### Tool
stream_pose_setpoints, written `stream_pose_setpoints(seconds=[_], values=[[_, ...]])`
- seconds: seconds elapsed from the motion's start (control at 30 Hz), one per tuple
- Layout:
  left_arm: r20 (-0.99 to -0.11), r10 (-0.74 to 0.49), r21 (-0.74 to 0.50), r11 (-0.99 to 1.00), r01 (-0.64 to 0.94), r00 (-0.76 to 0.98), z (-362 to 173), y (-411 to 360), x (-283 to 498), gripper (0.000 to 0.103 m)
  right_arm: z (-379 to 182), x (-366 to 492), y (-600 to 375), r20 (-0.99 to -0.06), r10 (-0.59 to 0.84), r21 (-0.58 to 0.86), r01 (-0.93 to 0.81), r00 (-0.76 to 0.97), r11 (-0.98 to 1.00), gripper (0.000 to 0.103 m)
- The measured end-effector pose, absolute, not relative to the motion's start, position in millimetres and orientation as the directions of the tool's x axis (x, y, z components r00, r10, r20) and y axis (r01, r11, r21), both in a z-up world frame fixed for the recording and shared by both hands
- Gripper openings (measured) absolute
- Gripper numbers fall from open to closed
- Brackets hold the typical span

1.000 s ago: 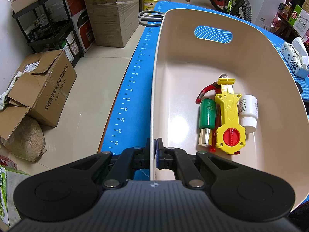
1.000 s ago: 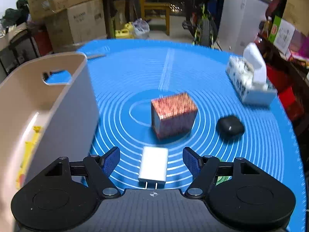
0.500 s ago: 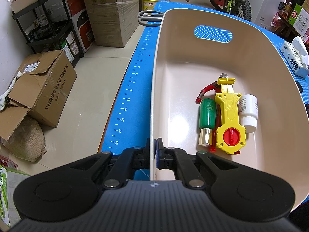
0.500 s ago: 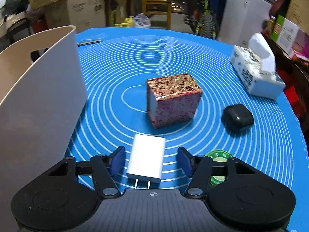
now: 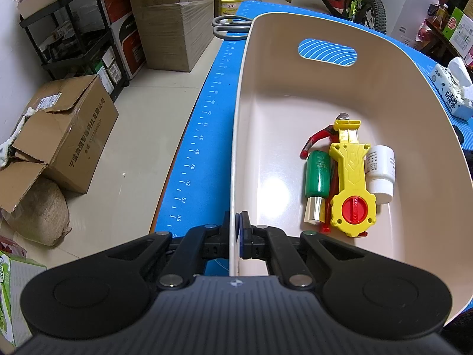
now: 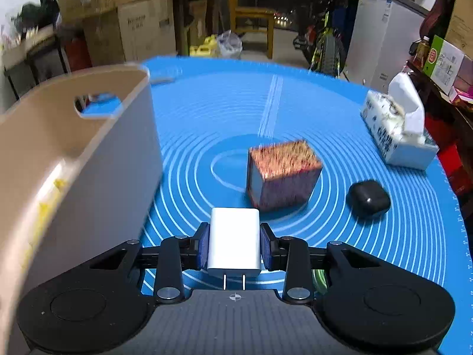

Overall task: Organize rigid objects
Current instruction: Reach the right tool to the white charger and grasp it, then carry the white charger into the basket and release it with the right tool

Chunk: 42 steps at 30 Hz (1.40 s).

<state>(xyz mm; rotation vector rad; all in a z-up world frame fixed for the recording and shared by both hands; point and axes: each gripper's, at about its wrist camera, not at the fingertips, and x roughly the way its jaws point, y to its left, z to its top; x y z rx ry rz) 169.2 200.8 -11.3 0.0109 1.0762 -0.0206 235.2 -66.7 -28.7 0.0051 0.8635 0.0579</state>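
Note:
My left gripper point(image 5: 235, 238) is shut on the near rim of the beige plastic bin point(image 5: 233, 159). In the bin lie a yellow toy with a red knob point(image 5: 351, 183), a green bottle point(image 5: 317, 174), a white bottle point(image 5: 381, 171) and a red figure point(image 5: 320, 137). My right gripper point(image 6: 234, 244) is shut on a white plug charger point(image 6: 233, 241), held above the blue mat point(image 6: 207, 112), prongs toward the camera. The bin point(image 6: 88, 153) stands to its left. A red-gold box point(image 6: 283, 174) and a black earbud case point(image 6: 368, 198) lie ahead on the mat.
A tissue pack point(image 6: 397, 136) lies at the mat's right edge. Grey scissors point(image 5: 230, 25) lie beyond the bin. A green round thing point(image 6: 319, 278) shows under my right gripper. Cardboard boxes point(image 5: 65, 130), a shelf and a bicycle stand on the floor around the table.
My right gripper has shut on the white charger and lifted it off the mat. The left gripper has kept its hold on the bin rim.

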Motion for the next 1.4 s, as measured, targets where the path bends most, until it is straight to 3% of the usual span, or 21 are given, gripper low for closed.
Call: stream_pose_setpoints(seconds=[0.37,0.77,1.1,1.4], values=[[-0.881,-0.008,0.002,1.0,0.021,0.473,-10,202,170,0.006,28,221,-62,-0.655,0.104,0.115,-0.037,0.749,0.993,0.042],[-0.883,0.007,0.019,1.0,0.022,0.47,-9,198,170,0.007,64,214,-8,-0.573,0.208,0.106,-0.181,0.793,0.978,0.042],[-0.882,0.008,0.021,0.999,0.024,0.471,-9,198,170,0.007,47,219,55,-0.648,0.302,0.085,-0.327,0.699,0.941,0.042],[-0.882,0.007,0.024,0.999,0.029,0.471,-9,197,172,0.006,16,226,90,-0.756,0.293,0.052,-0.393,0.585,0.918,0.042]])
